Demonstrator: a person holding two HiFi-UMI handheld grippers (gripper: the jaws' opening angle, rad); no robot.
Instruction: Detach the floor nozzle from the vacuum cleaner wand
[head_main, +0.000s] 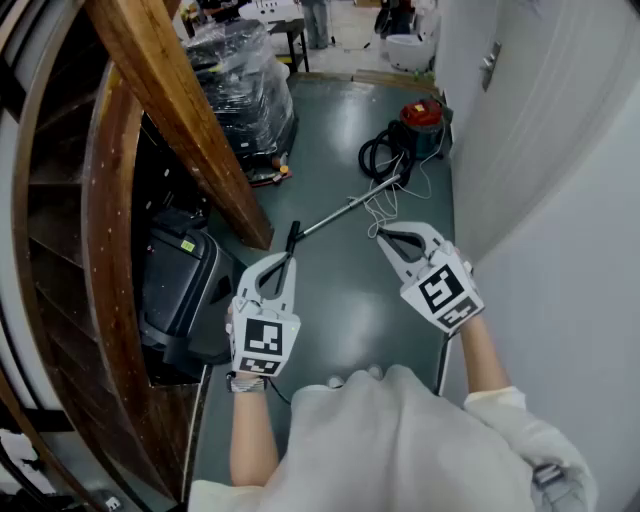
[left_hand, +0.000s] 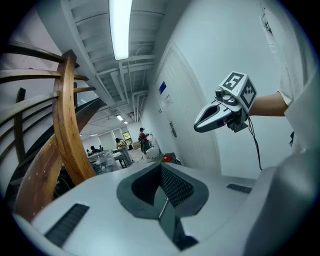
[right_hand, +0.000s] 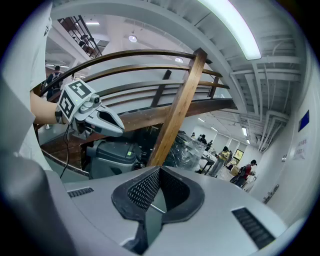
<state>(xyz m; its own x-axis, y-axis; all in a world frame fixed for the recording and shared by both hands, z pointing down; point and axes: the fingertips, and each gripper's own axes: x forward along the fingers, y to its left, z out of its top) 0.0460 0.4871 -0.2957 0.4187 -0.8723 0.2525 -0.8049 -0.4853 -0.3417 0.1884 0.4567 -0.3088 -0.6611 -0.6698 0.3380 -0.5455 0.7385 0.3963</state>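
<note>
Floor nozzle (head_main: 292, 240): small, black, narrow, on near end of thin silver wand (head_main: 345, 210), lying on grey-green floor (head_main: 340, 300) mid-corridor. Wand runs diagonally away to black hose (head_main: 378, 155) and red vacuum canister (head_main: 420, 115) by white wall (head_main: 560, 250). White cord (head_main: 385, 208) tangled beside wand.

Left tool (head_main: 283, 265): jaws together, empty, tip just short of nozzle in head view. Right tool (head_main: 386, 236): jaws together, empty, right of wand.

Wooden stair beam (head_main: 180, 120) and dark grey bin (head_main: 185, 285) crowd left side. Floor strip between beam and wall open.
</note>
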